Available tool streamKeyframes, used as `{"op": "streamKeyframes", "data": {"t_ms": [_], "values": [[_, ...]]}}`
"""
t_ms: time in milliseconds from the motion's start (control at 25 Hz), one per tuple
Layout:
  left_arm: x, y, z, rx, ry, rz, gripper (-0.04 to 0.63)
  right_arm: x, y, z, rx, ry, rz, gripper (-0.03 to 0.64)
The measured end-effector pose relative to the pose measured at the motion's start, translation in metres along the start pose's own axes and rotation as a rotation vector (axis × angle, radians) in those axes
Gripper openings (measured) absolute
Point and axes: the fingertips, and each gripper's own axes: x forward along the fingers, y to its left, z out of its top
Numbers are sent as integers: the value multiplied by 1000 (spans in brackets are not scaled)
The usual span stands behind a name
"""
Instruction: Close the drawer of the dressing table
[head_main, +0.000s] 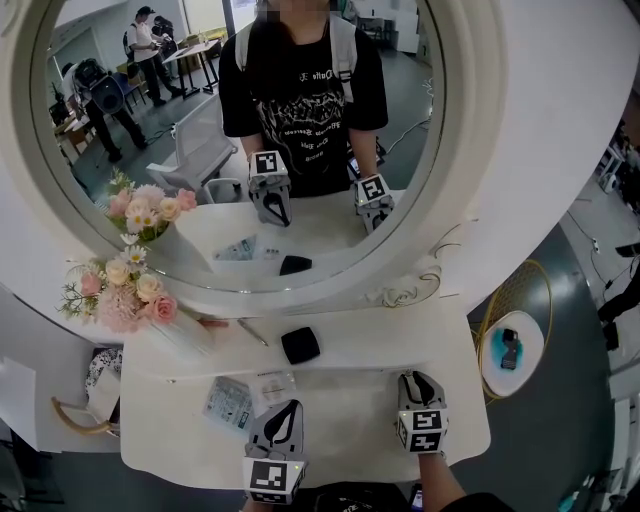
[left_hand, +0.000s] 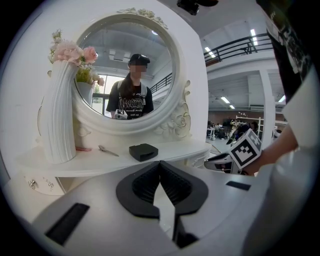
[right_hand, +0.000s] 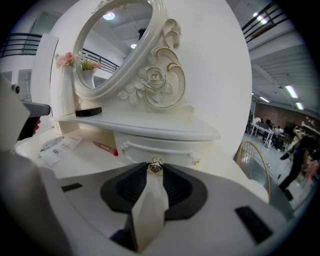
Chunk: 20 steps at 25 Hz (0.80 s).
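Right tongs (right_hand: 156, 171) are clenched on the small metal knob (right_hand: 156, 165) of the drawer (right_hand: 170, 150). 1 pad sits on each side of it, by the tips only.

The drawer is the small white one under the raised shelf (right_hand: 150, 124), at the back of the desk (head_main: 360, 425) toward its right edge. We cannot tell from these views how far its front stands out from under the shelf.

Left tongs (left_hand: 160, 164) are clenched on nothing, tips together. They hang over the near edge of the desk, left of centre, and point toward the mirror (left_hand: 125, 75). We judge they are not needed for this step.

Step in hand, as we read it: push the drawer home by the knob.

How to do it well, in our judgement:
- Push straight back toward the rear edge of the desk, along the drawer's own run. A sideways lean could jam so small a drawer.
- Hold the tongs at their present tilt. A tip-only grip on a round knob may slip if the wrist rolls.
- Go slowly near the end and stop when the front meets the shelf's underframe.
- Mind the thin red-tipped stick (right_hand: 104, 147) on the desk just left of the drawer front. It lies near the path but seems clear.
- Let go only once the drawer sits flush.
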Motion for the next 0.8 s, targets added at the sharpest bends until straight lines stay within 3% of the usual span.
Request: {"op": "streamKeyframes", "data": {"t_ms": [800], "values": [[1,2,-4,4,-4,1,17,3,-1,4,-4,-5,-3,107]]}}
